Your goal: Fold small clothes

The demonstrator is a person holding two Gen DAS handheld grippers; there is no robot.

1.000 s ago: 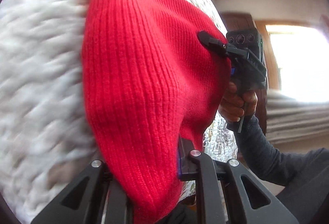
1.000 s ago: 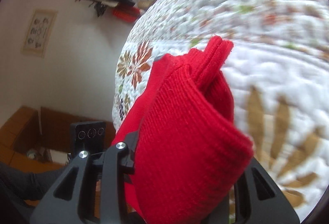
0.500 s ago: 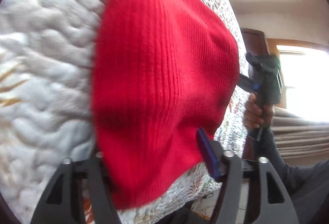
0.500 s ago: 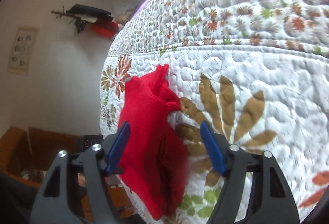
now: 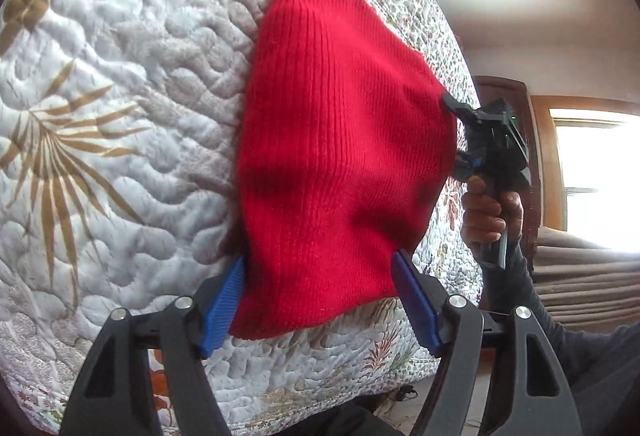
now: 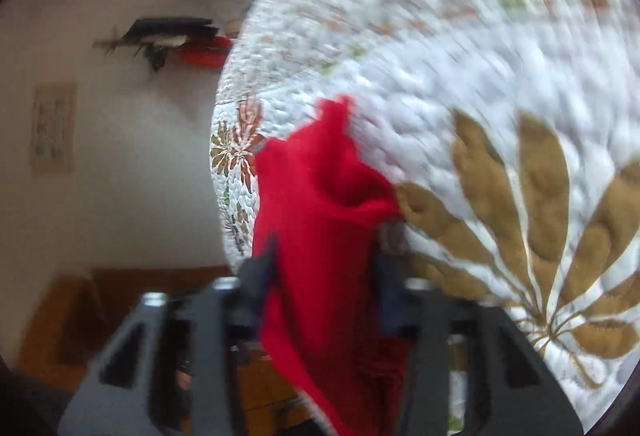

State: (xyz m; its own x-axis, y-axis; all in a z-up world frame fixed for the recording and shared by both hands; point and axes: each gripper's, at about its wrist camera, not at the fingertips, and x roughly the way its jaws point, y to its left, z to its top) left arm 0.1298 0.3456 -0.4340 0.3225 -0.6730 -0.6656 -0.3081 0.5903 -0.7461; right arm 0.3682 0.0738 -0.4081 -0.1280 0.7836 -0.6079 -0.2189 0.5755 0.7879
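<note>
left gripper (image 5: 320, 300) fingers spread, released | right gripper (image 6: 326, 268) fingers blurred, grip state unclear | risk: red knit hat (image 5: 340, 156) slumps on quilted bed (image 5: 120, 116), fold crooked

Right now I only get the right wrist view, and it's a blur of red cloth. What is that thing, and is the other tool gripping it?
Observer: It's a red ribbed knit hat, spread out on the quilt.
Operator: And the other tool?
Observer: The left tool is open. Its blue pads sit either side of the hat's lower edge, not pinching it.
Operator: Who's holding my tool?
Observer: A hand in a dark sleeve grips the handle of the right tool, at the hat's far corner.
</note>
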